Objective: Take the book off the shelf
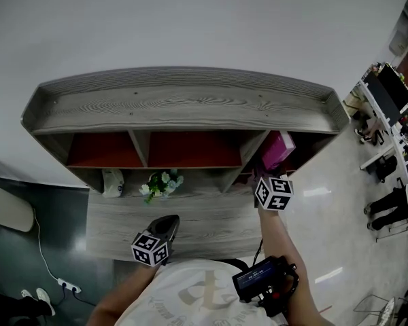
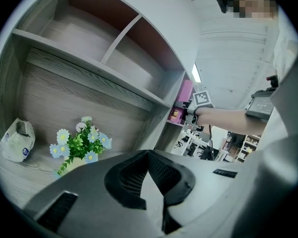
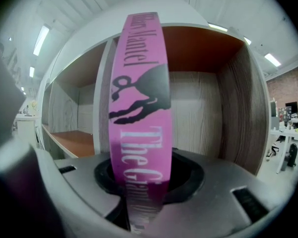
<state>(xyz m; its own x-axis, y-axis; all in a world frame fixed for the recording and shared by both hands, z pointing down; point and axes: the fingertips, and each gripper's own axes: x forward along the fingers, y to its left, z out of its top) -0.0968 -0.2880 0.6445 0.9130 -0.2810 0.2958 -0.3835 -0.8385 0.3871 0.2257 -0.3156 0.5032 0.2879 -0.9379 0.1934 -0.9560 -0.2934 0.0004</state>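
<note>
Right tongs (image 3: 144, 192) are clamped on one pink book's (image 3: 139, 108) spine in the shelf's (image 1: 183, 107) right-end compartment. Left tongs (image 2: 149, 177) I see closed, holding nothing. I count one flower pot (image 1: 161, 183) and one white cloth item (image 1: 113, 180).

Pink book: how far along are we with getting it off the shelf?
Done: the right hand-held gripper is at the right compartment of the shelf, jaws closed on the spine of the pink book. In hand: that grip. Left: pulling it out; the book stands inside the compartment. The left hand-held gripper is shut, empty.
</note>
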